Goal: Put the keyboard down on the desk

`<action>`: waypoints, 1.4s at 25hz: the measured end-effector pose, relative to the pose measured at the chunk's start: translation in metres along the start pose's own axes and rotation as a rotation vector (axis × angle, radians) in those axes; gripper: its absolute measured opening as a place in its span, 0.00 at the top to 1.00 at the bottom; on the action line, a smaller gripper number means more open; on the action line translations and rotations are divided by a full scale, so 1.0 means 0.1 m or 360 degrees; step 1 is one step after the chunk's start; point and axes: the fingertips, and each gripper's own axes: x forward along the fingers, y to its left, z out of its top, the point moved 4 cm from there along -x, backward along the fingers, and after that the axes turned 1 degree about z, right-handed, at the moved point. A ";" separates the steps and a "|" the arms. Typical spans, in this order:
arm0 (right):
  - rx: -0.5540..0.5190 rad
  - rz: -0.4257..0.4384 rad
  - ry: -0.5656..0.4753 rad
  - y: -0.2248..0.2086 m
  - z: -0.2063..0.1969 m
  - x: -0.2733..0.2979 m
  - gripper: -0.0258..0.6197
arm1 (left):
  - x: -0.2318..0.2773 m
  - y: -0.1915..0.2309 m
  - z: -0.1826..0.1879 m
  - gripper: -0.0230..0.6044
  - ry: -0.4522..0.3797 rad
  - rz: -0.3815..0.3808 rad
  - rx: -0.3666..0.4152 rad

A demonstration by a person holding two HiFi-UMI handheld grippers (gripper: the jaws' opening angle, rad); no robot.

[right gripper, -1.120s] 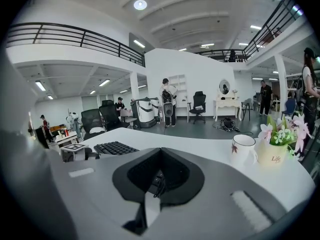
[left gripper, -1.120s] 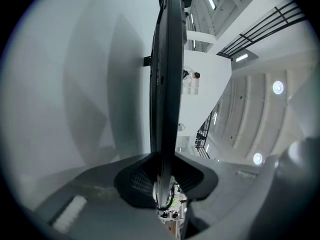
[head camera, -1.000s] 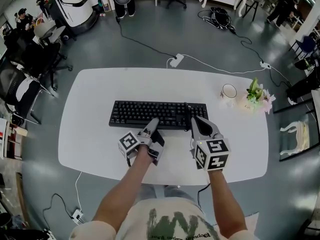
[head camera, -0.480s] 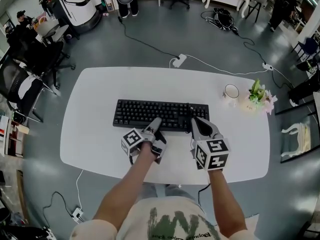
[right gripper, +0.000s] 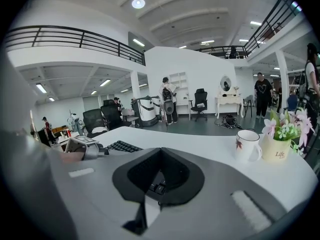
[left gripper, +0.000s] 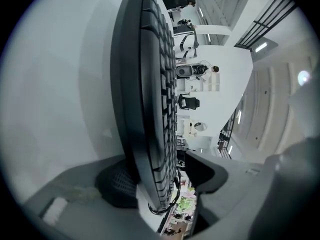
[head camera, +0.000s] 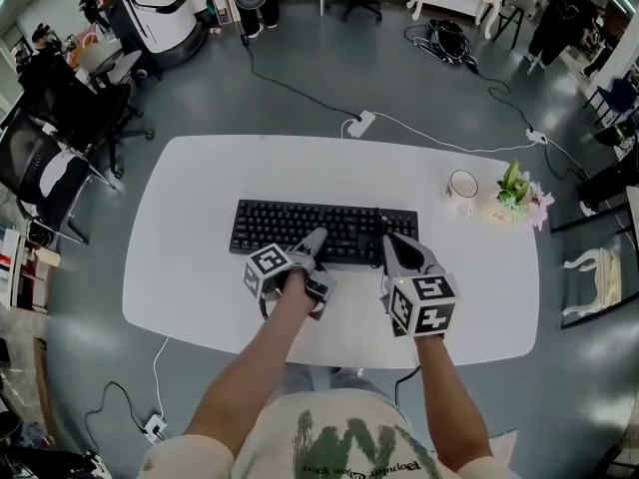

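Note:
A black keyboard [head camera: 321, 230] lies flat on the white desk [head camera: 200, 257], near its middle. My left gripper [head camera: 316, 241] sits at the keyboard's front edge, left of centre. In the left gripper view the keyboard's edge [left gripper: 145, 109] runs between the jaws, which are opening. One pad [left gripper: 116, 185] lies against its underside, and the other jaw stands off the keys. My right gripper [head camera: 390, 243] is at the keyboard's right front corner. Its jaws [right gripper: 159, 186] are shut on that corner, with a few keys showing between the pads.
A white mug [head camera: 460, 185] and a small pot of flowers [head camera: 517, 194] stand at the desk's right end, beyond my right gripper. Both show in the right gripper view, the mug [right gripper: 248, 145] beside the flowers [right gripper: 284, 136]. Office chairs [head camera: 50, 158] stand to the left, and cables [head camera: 360, 122] lie on the floor behind.
My left gripper has rolled a little at the keyboard's front edge, and its marker cube now faces more upward. The keyboard and my right gripper have stayed where they were.

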 end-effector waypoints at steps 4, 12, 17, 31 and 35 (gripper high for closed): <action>0.0003 0.0007 0.0005 0.01 0.00 0.02 0.96 | 0.00 -0.01 0.02 0.53 -0.0010 0.0120 -0.0041; 0.0001 0.0000 0.0008 0.00 0.03 0.03 0.96 | 0.02 -0.06 0.01 0.44 0.0049 0.0303 -0.0044; 0.0000 0.0008 0.0011 0.00 0.03 0.06 0.96 | 0.00 -0.06 0.01 0.41 0.0059 0.0366 -0.0075; 0.0000 0.0009 0.0022 -0.01 0.05 0.10 0.96 | -0.12 -0.01 -0.05 0.34 0.0143 0.0510 -0.0085; 0.0000 0.0008 0.0012 -0.01 0.09 0.11 0.96 | -0.19 -0.06 -0.08 0.33 0.0153 0.0491 -0.0084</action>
